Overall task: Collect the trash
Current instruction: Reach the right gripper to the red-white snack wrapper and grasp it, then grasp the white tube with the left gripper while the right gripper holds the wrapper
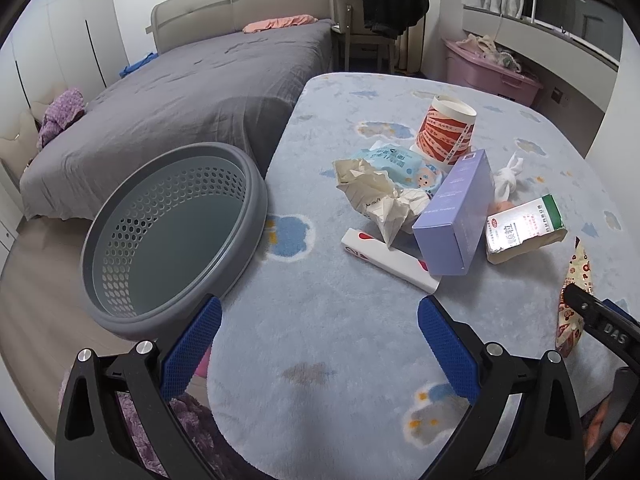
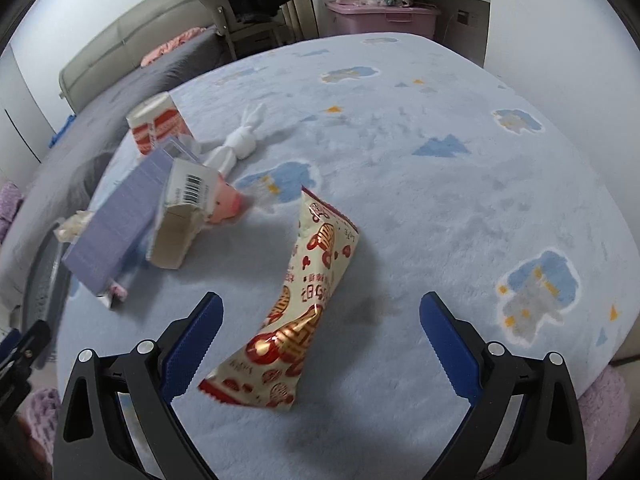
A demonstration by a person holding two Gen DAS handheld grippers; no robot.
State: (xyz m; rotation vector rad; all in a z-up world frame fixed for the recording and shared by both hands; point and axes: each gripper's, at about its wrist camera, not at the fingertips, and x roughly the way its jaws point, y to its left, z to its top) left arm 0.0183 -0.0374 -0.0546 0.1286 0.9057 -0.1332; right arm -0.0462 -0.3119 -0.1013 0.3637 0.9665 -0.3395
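From the left wrist, the left gripper (image 1: 320, 340) hangs with fingers wide apart and empty between the grey basket (image 1: 172, 236), set at the rug's edge to receive trash, and the litter heap: crumpled paper (image 1: 380, 196), purple box (image 1: 456, 216). From the right wrist, the right gripper (image 2: 320, 340) straddles the snack wrapper (image 2: 296, 312), fingers spread, apparently not yet touching. The pale blue rug (image 2: 440, 180) lies beside a bed.

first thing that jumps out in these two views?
The red-and-cream snack wrapper lying between the open right gripper's fingers. Next, the empty grey perforated basket tilted against the left edge of the pale blue rug, beside a cluster of boxes and crumpled paper.
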